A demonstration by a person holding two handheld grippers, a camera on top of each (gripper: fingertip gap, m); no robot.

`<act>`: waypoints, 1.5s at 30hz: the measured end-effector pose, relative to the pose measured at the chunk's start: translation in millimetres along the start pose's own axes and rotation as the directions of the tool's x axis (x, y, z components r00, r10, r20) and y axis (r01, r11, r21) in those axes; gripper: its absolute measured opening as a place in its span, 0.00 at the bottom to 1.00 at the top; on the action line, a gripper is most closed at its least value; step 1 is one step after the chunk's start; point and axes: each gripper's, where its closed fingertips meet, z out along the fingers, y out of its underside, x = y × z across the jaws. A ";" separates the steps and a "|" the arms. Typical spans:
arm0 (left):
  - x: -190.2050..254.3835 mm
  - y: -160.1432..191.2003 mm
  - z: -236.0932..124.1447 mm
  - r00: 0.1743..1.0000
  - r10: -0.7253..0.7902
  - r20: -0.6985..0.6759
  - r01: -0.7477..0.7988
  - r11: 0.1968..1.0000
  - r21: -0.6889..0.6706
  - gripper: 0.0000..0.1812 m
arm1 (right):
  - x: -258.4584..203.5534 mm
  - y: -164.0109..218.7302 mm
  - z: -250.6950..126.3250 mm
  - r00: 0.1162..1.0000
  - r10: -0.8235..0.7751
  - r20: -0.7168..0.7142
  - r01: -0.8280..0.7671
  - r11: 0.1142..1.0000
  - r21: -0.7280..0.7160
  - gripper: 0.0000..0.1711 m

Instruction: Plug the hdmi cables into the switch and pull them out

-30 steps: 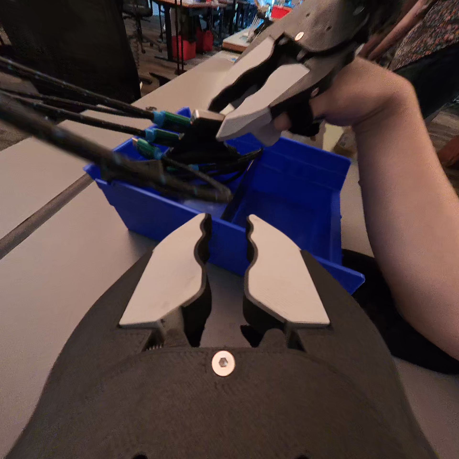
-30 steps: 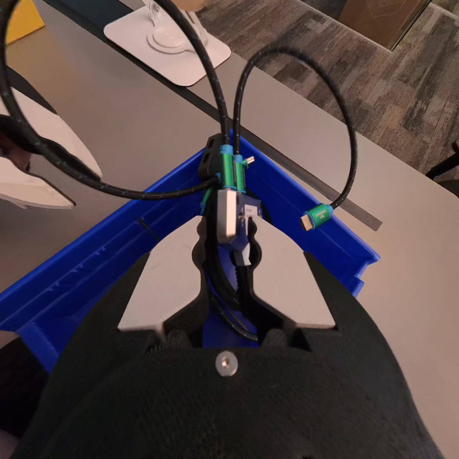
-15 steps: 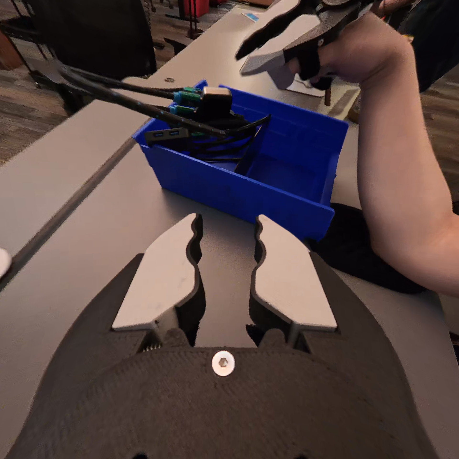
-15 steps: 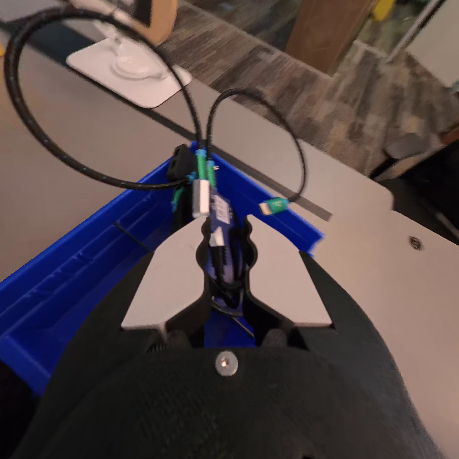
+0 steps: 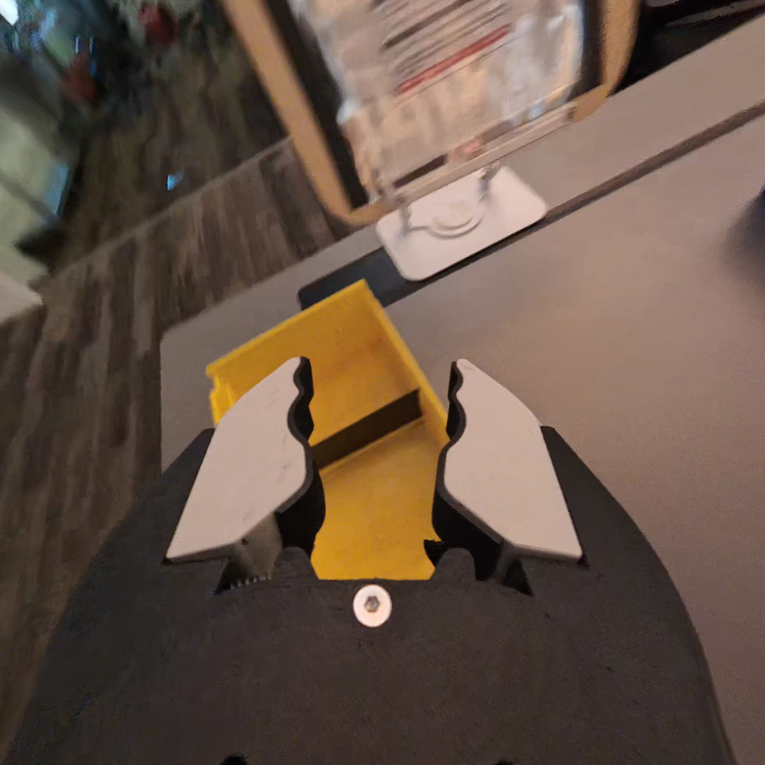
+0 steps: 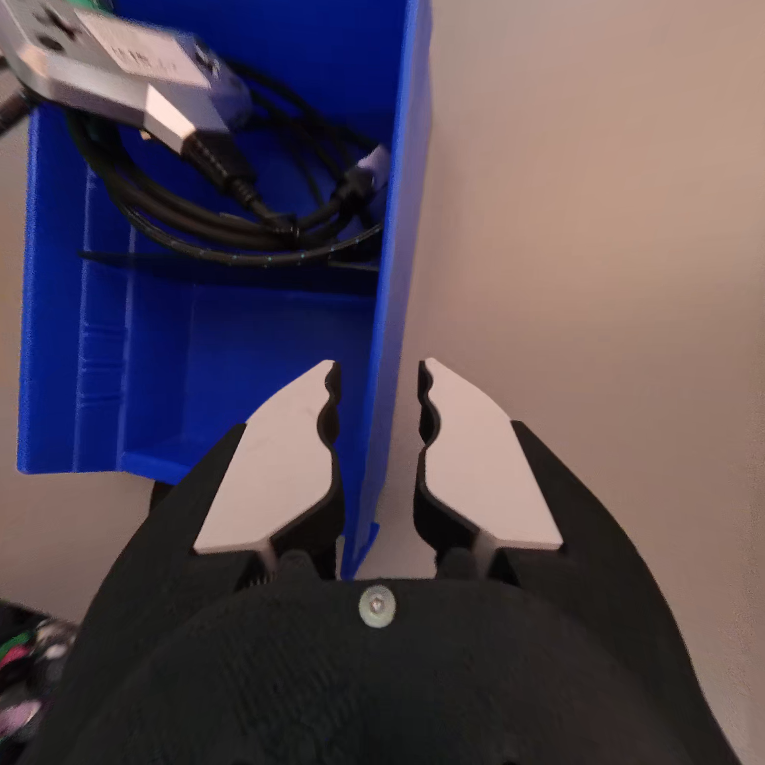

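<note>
In the left wrist view, the left gripper [image 5: 378,407] hangs with its fingers spread wide and nothing between them, over a yellow bin [image 5: 360,364] that sits on the grey tabletop [image 5: 600,331]. The bin has a dark divider [image 5: 368,428] across it and looks empty. Beyond it stands a framed, transparent sign holder [image 5: 455,103] on a white base, blurred. No cable or switch shows here.

In the right wrist view, the right gripper [image 6: 378,391] is empty too, its fingers apart and straddling the right wall of the blue bin [image 6: 397,248] from above; whether they touch it cannot be told. In the bin's far compartment lies the silver switch [image 6: 111,78], tilted, with a dark lead running from its end into a coil of braided black cables [image 6: 232,236]. The near compartment is bare.

Judging by this, both grippers are off the hardware and the switch and cables lie in the bin. Whether plugs remain seated in its ports is cut off at the top edge, so how much pulling out remains cannot be told.
</note>
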 end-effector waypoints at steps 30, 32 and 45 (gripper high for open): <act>-87.4 257.6 59.5 0.886 -0.463 0.036 0.347 0.607 -0.715 0.03 | -5.3 -40.1 27.6 0.988 0.122 -0.091 -0.127 0.991 -0.044 0.15; -81.7 254.7 61.4 0.906 -0.424 -0.001 0.292 0.624 -0.725 0.04 | -6.8 -62.1 10.7 0.989 0.085 -0.119 -0.075 0.994 0.085 0.16; -35.2 240.6 58.2 0.926 -0.341 -0.161 0.073 0.580 -0.811 0.07 | -133.8 -159.5 -54.5 0.858 -0.442 -0.263 0.505 0.632 0.588 0.22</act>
